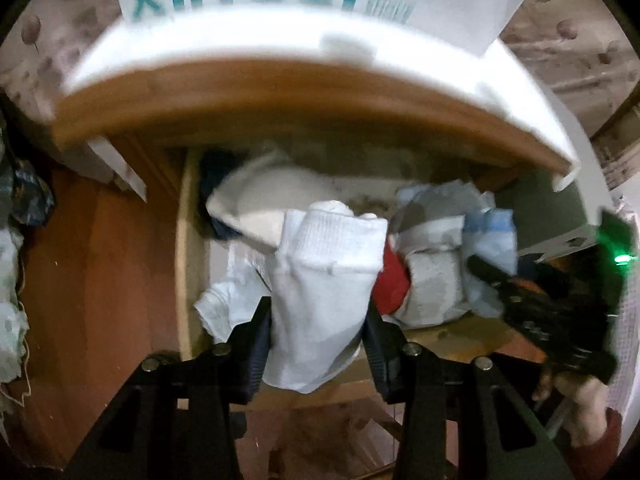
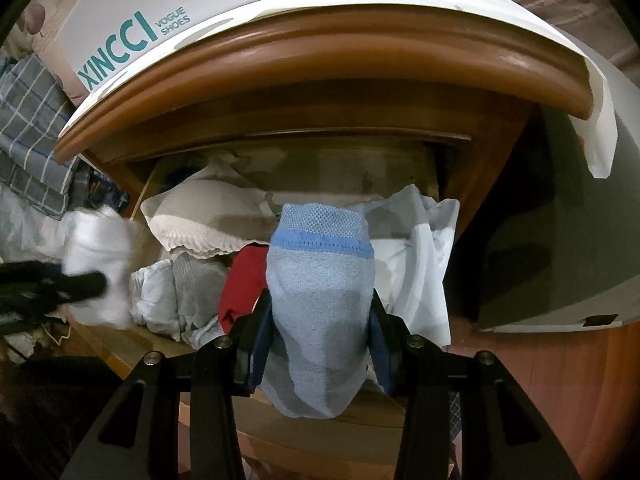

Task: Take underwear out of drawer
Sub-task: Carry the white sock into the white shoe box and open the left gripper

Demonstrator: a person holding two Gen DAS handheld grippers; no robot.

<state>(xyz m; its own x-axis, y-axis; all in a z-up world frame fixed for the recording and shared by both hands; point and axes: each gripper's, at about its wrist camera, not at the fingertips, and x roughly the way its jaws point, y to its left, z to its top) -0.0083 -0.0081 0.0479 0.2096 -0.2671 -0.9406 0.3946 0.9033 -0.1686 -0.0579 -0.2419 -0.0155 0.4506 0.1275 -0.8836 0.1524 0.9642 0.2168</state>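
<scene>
Your left gripper (image 1: 318, 344) has its fingers closed on a white garment (image 1: 320, 292), which hangs between them above the front edge of the open drawer (image 1: 192, 264). Your right gripper (image 2: 320, 340) has its fingers closed on a light blue garment (image 2: 320, 320) with a darker blue band, held also over the front edge of the drawer (image 2: 120, 348). In the left view the right gripper (image 1: 532, 304) reaches in from the right side, with the blue garment (image 1: 490, 252) at its tip. In the right view the left gripper (image 2: 52, 284) is blurred at the left edge, with the white garment (image 2: 100, 248) beside it. Inside the drawer lie more clothes: a red piece (image 2: 240, 280) near the middle, a grey piece (image 1: 436, 288) just beside it, and a beige piece (image 2: 208, 216) with a scalloped edge toward the back. A shoe box (image 2: 132, 24) stands on top of the cabinet, above the drawer.
</scene>
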